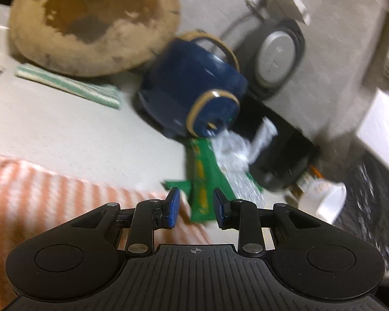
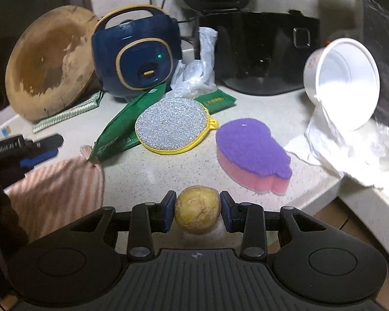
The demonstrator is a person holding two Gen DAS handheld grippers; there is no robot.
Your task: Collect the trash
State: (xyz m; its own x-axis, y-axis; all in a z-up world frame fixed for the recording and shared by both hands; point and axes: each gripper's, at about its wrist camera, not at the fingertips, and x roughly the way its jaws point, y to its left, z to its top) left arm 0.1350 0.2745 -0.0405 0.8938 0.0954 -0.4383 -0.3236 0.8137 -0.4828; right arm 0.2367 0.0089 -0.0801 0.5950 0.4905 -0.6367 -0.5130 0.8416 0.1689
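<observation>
Our right gripper has its jaws clamped on a roundish, yellow-brown lump, with no clear long axis, above the speckled table. Our left gripper holds its jaws apart, empty, over a green wrapper whose length runs away from us toward the blue cooker.

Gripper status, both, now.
Left gripper: open, empty, above the green foil wrapper.
Right gripper: shut on a round yellowish-brown lump.
</observation>
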